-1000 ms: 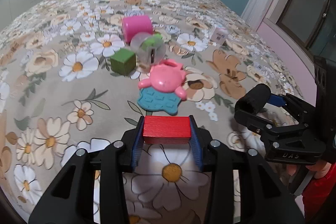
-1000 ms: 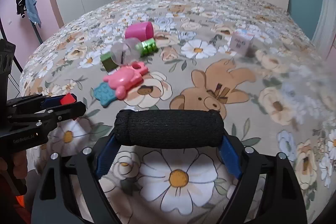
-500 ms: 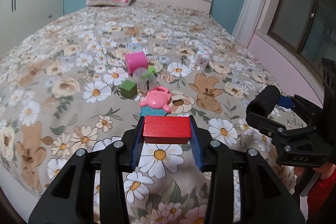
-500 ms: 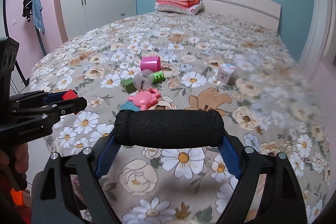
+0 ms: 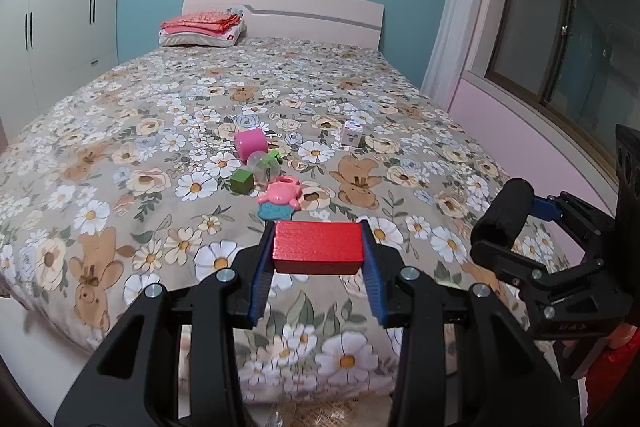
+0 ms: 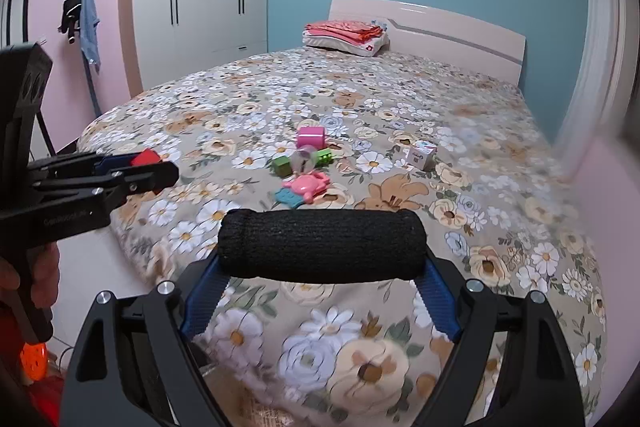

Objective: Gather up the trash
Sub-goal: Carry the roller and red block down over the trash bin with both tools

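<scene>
Left gripper [image 5: 319, 253]: jaws closed on the short ends of a red block [image 5: 318, 246], held level and lifted clear of the bed [image 5: 120, 131]. Right gripper [image 6: 320, 269]: jaws spread wide and clamped end to end on a black foam roll [image 6: 321, 245], lying crosswise between the blue pads; also carried in the air. Both grippers sit near the foot of the bed, the right one visible at the right edge of the left wrist view, the left one at the left edge of the right wrist view. Remaining on the floral cover, mid-bed: pink toy [image 5: 282, 194] lying on a blue piece [image 5: 276, 211], green cube [image 5: 241, 181], clear ball [image 5: 263, 167] touching a second green piece [image 5: 273, 157], pink cylinder [image 5: 251, 143] just behind them, small white box [image 5: 351, 136] apart to the right. Judgement: this is the carry stage, with two items collected and both grippers full, five or more items left. No bin is in view; something straw-coloured shows below the bed edge, unclear what. Next move calls for locating the receptacle, bringing each gripper over it and opening the jaws to drop, one at a time. The foam roll may spring or cling on release.
</scene>
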Motion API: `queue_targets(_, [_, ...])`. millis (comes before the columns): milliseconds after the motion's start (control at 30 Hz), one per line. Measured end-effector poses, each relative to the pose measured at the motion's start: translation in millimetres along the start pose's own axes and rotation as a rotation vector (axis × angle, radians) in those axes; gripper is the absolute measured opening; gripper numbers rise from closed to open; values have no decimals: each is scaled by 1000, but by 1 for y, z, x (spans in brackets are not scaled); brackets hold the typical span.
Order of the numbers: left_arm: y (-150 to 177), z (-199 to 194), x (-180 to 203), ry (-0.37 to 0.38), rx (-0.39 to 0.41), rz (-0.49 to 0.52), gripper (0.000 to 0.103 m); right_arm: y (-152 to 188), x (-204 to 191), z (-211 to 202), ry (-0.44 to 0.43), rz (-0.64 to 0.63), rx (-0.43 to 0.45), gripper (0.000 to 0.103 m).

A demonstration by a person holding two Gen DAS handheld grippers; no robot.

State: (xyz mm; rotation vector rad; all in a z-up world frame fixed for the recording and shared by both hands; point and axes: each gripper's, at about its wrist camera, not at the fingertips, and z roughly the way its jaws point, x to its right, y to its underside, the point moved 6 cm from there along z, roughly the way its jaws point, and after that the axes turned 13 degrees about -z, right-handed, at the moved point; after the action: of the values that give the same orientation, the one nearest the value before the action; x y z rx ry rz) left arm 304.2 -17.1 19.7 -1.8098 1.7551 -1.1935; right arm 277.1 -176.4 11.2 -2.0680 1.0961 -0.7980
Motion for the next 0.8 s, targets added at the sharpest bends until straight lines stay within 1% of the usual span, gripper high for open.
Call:
queue_targets(167, [25,-23,2,12,-14,2,40,18,-21,-20,-18,-7,-4,86])
queue_targets(400, [67,-38,-8,-7,-44,-10,40,49,-51,-33,-51,-18,-25,86])
queue_targets(667, [129,-35,-20,-26,-135,7,40,96,-92,-33,-112,-27,-79,86])
queue_targets(800, [165,-22,-28,-35,-212,16,40,127,-110,-21,-149,-17,-135,86])
